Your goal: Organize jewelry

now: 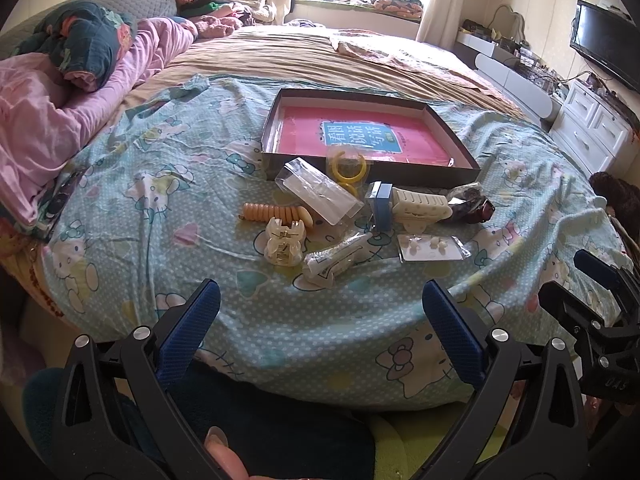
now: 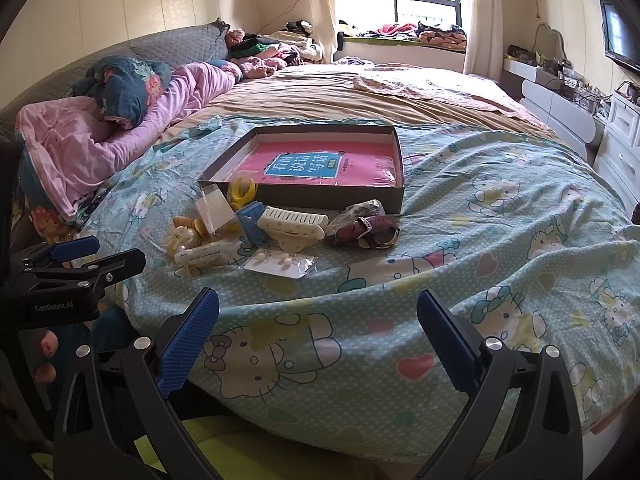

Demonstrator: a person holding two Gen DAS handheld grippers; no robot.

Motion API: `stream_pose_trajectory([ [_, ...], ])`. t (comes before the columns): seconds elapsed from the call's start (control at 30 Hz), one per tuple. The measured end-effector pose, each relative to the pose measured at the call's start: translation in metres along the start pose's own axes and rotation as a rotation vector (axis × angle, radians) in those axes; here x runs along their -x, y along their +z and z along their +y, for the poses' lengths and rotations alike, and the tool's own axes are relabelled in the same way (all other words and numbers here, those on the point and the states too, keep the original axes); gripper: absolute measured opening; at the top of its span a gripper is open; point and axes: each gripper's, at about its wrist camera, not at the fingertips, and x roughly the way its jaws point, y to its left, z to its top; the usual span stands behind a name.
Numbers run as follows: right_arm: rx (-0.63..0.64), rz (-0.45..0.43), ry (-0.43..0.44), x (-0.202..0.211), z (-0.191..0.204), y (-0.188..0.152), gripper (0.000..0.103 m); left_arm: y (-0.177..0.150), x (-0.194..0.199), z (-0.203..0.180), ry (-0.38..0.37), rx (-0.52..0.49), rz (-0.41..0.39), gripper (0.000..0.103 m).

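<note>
Your left hand-held gripper (image 1: 320, 308) and right hand-held gripper (image 2: 318, 316) hang wide open, empty. Only the left view shows the spiral hair tie (image 1: 276, 213). Two claw clips, one watch (image 2: 370, 232) lie on the bed (image 2: 480, 240) beside one tray (image 2: 320, 196).

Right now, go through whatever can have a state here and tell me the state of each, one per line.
Left gripper: open, holding nothing.
Right gripper: open, holding nothing.
Box: lidless, only a pink book inside.
Clear claw clip: shut, on the bedspread.
Cream claw clip: shut, outside the box.
Watch: strap unbuckled, lying loose.
TV: off.
</note>
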Motion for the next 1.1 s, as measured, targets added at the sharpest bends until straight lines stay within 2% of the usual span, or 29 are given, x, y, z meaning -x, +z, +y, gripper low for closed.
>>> stream_pose_trajectory([
  [0.5,0.047,0.029,0.069,-0.019,0.014,0.005,0.099,0.002,-0.014,0.037,0.054,0.083,0.029,0.095],
  [0.77,0.052,0.046,0.068,-0.034,0.013,0.010,0.099,0.000,-0.029,0.058,0.064,0.137,0.078,0.095],
  [0.87,0.044,0.048,0.066,-0.038,0.009,0.013,0.099,-0.001,-0.035,0.063,0.047,0.147,0.095,0.095],
  [0.97,0.049,0.042,0.056,-0.043,0.006,0.017,0.099,-0.001,-0.040,0.061,-0.004,0.143,0.108,0.095],
  [1.1,0.028,0.034,0.039,-0.048,-0.004,0.022,0.099,-0.002,-0.047,0.046,-0.059,0.085,0.116,0.095],
])
